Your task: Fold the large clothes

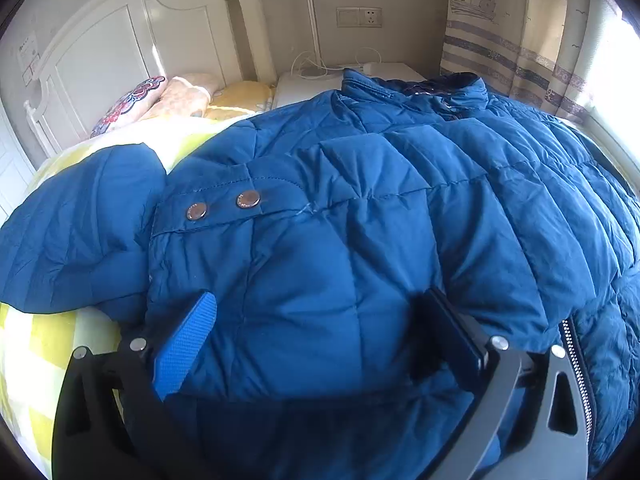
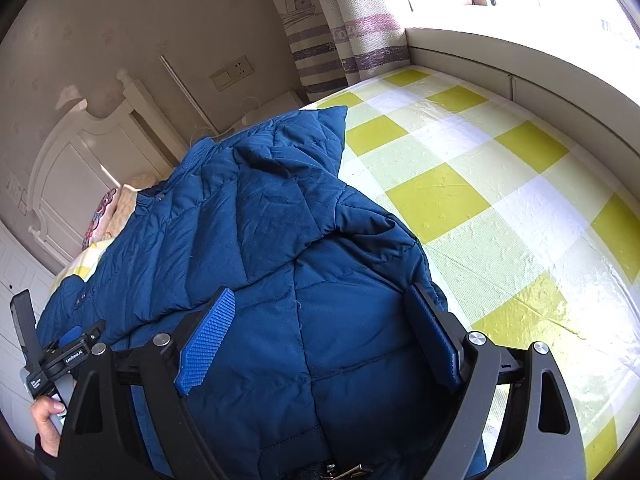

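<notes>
A blue quilted puffer jacket (image 1: pixel 360 208) lies spread on the bed, with two snap buttons (image 1: pixel 224 205) on a cuff tab and a zipper edge (image 1: pixel 576 364) at the lower right. My left gripper (image 1: pixel 320 320) hovers over a folded sleeve, its jaws wide apart, and the blue pads (image 1: pixel 186 346) do not press on the fabric. In the right wrist view the jacket (image 2: pixel 280 240) bulges up between the spread fingers of my right gripper (image 2: pixel 320 332); the pads (image 2: pixel 208 340) stand clear of the cloth. A hand (image 2: pixel 46 416) holds the left gripper (image 2: pixel 68 344) at the lower left.
The bed carries a yellow and white checked sheet (image 2: pixel 480 200). Pillows (image 1: pixel 168 100) lie by the white headboard (image 1: pixel 100 60). A white bedside table (image 1: pixel 320 80) with cables stands beyond the jacket's collar. A striped curtain (image 1: pixel 512 40) and a window ledge (image 2: pixel 520 80) border the far side.
</notes>
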`<state>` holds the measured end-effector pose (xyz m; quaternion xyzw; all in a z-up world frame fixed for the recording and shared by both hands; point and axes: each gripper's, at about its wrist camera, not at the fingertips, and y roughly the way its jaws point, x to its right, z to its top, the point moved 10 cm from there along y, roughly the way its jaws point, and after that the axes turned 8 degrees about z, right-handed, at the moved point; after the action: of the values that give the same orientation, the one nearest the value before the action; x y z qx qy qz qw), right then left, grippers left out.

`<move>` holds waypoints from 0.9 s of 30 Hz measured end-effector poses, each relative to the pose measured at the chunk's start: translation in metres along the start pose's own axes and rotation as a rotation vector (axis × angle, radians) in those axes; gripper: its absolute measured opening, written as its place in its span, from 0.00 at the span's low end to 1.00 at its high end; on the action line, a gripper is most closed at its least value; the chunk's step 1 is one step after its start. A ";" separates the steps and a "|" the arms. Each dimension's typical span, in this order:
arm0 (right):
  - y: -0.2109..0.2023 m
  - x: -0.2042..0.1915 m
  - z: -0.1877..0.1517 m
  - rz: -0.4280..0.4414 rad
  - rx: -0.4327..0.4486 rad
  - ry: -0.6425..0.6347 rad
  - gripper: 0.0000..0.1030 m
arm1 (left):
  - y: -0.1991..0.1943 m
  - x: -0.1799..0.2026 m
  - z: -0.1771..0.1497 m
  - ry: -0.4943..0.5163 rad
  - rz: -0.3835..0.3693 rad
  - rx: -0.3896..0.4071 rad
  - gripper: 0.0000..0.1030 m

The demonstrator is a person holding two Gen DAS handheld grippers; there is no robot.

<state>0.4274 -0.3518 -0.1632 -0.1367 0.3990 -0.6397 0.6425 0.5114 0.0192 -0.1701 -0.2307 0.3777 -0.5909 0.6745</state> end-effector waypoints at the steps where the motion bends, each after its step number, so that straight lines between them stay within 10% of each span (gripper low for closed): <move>1: -0.002 -0.013 0.004 -0.009 0.016 -0.053 0.82 | 0.001 0.001 0.000 0.011 0.015 0.000 0.98; 5: 0.005 -0.077 0.021 0.024 0.041 -0.237 0.84 | -0.001 0.000 -0.001 0.014 0.023 -0.005 0.98; 13: 0.071 -0.111 -0.002 -0.034 -0.185 -0.435 0.84 | -0.004 -0.001 0.000 0.007 0.014 -0.004 0.98; 27: 0.121 -0.057 0.126 -0.069 -0.141 -0.210 0.83 | -0.002 -0.001 0.000 0.002 0.010 -0.004 0.98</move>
<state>0.6075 -0.3234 -0.1457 -0.2613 0.3687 -0.6140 0.6472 0.5101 0.0196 -0.1678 -0.2295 0.3806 -0.5871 0.6766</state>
